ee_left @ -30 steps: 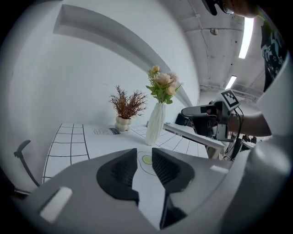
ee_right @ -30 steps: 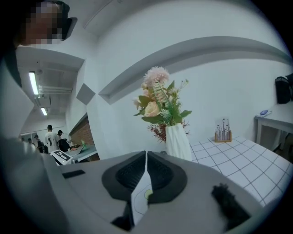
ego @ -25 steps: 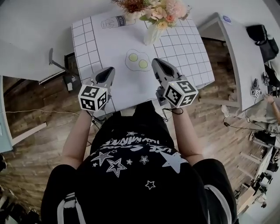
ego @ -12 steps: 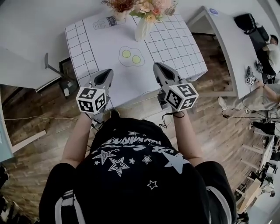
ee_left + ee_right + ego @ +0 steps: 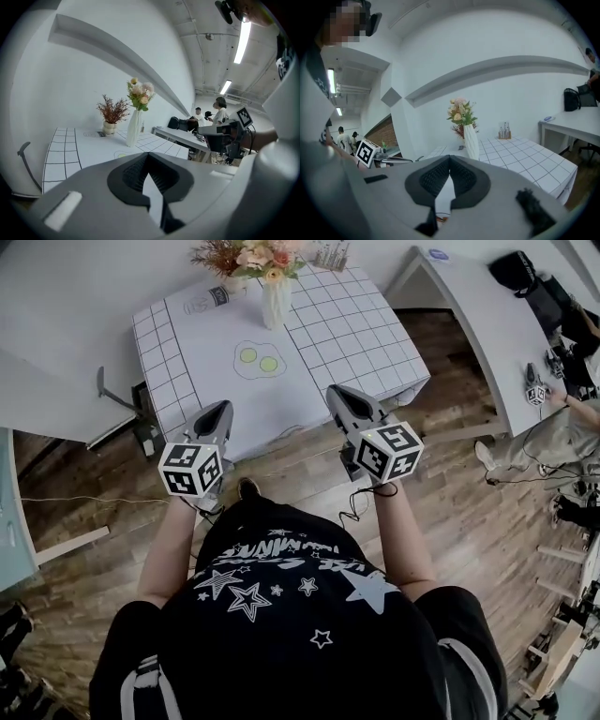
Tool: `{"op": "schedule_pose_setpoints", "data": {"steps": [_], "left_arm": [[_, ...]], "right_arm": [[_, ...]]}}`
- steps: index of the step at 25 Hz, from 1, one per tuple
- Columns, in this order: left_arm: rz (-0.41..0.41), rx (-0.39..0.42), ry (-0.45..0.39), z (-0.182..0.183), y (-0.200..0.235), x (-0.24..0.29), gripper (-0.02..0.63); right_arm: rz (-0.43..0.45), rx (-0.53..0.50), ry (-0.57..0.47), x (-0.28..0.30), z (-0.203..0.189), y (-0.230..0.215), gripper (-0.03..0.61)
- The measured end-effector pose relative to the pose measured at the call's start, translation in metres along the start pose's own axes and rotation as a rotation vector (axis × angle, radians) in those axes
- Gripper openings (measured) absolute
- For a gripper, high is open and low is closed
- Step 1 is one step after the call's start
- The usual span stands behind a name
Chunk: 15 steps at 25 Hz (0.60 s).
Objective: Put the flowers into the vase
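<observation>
The flowers (image 5: 255, 256) stand in the white vase (image 5: 275, 306) at the far edge of the checked surface (image 5: 328, 343). What seems to be a small pot (image 5: 109, 127) of dried reddish twigs sits just beside the vase, and a fried-egg drawing (image 5: 258, 359) lies on the near side of it. The left tongs (image 5: 223, 407) and right tongs (image 5: 336, 390) hang well short of the vase, over the near edge of the surface, each closed tight with nothing between its jaws.
</observation>
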<state>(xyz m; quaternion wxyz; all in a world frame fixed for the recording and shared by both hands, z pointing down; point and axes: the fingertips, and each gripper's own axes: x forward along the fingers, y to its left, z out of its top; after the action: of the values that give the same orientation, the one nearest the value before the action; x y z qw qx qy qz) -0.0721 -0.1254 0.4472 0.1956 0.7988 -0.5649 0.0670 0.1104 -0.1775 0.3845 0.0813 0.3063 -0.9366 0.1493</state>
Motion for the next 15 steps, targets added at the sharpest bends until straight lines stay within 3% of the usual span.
{"op": "schedule_pose_setpoints", "data": {"steps": [6,15], "left_arm": [[-0.008,0.037,0.003,-0.009,-0.039,-0.015,0.008],[0.037,-0.002,-0.035,-0.031,-0.095,-0.062,0.008]], "right_arm": [[0.017,0.014,-0.014,-0.033,-0.009,0.010,0.012],[0.045,0.027,0.025,-0.101,-0.051,0.036,0.012]]}}
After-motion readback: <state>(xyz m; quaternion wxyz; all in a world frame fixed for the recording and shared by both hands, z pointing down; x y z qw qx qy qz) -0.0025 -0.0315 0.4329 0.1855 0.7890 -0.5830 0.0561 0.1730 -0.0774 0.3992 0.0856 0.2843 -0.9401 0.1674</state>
